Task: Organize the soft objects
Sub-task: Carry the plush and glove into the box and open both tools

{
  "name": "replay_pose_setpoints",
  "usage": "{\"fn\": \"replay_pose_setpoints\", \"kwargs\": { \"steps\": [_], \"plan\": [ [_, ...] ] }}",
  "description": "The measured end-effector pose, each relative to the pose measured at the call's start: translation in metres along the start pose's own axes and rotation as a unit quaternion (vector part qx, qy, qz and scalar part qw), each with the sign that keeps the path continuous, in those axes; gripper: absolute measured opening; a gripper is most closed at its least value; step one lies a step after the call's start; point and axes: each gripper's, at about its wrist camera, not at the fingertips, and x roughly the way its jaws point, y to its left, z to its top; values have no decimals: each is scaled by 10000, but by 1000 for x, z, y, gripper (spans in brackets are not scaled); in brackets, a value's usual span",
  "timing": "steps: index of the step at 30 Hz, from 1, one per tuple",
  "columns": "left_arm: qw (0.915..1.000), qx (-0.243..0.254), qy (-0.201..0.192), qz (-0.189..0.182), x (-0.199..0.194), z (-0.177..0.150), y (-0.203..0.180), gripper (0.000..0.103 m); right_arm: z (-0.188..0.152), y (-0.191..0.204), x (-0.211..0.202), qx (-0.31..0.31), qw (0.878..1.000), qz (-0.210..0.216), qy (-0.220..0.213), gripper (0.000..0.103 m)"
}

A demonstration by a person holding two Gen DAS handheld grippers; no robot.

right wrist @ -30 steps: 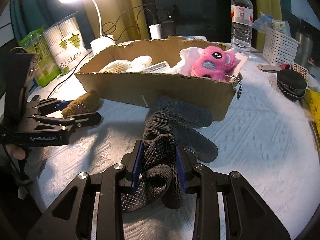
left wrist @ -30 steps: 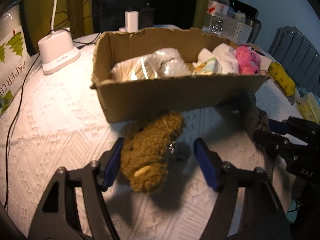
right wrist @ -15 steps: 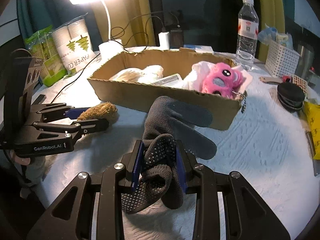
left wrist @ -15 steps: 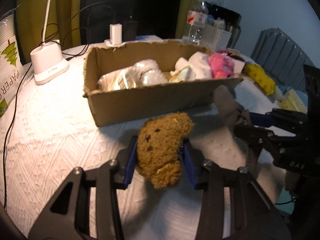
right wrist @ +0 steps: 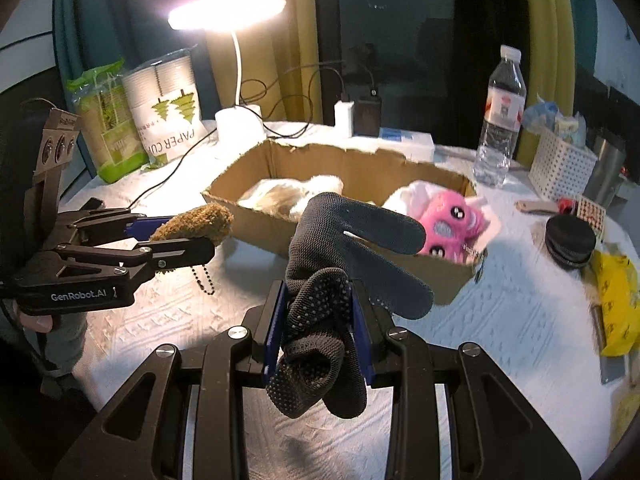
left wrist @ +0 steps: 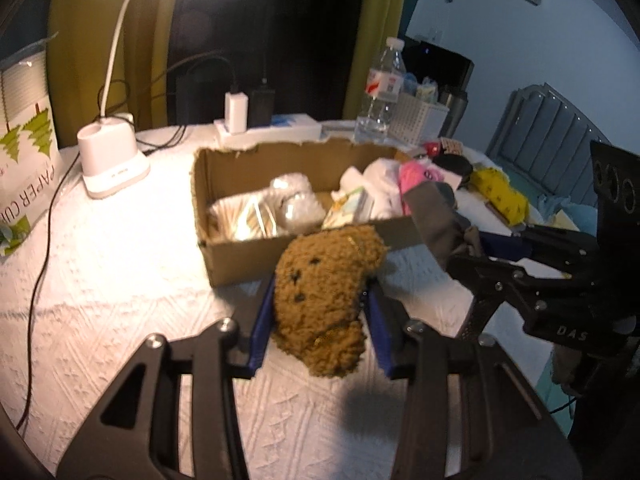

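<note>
Nearest: left claw [left wrist: 318, 316] clamped on a brown plush toy [left wrist: 326, 296] and right claw [right wrist: 318, 328] clamped on a bunched grey dotted glove [right wrist: 320, 320], both items held clear of the white textured surface [left wrist: 120, 272], just short of the box. Middle: open cardboard box [right wrist: 276, 224] already stocked with a pink plush [right wrist: 452, 220], white cloth and wrapped soft goods. Outstanding, by estimate: both held items to be boxed; a yellow soft item [right wrist: 616, 300] lies unsorted at the right.

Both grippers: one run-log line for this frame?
left gripper: shut on brown plush | right gripper: shut on grey glove | cardboard box: ahead
</note>
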Motion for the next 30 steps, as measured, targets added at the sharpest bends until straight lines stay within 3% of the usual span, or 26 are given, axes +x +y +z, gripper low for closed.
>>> {"fn": "replay_pose_setpoints", "kwargs": {
  "steps": [17,30],
  "plan": [
    [9986,182,-498,93,-14,48,-5,43,41,-13,-7,-184,9992,-74,-353,33],
    [9965,346,-706,269,11,78,-7,45,67,-34,11,-224,9985,-54,-505,33]
  ]
}}
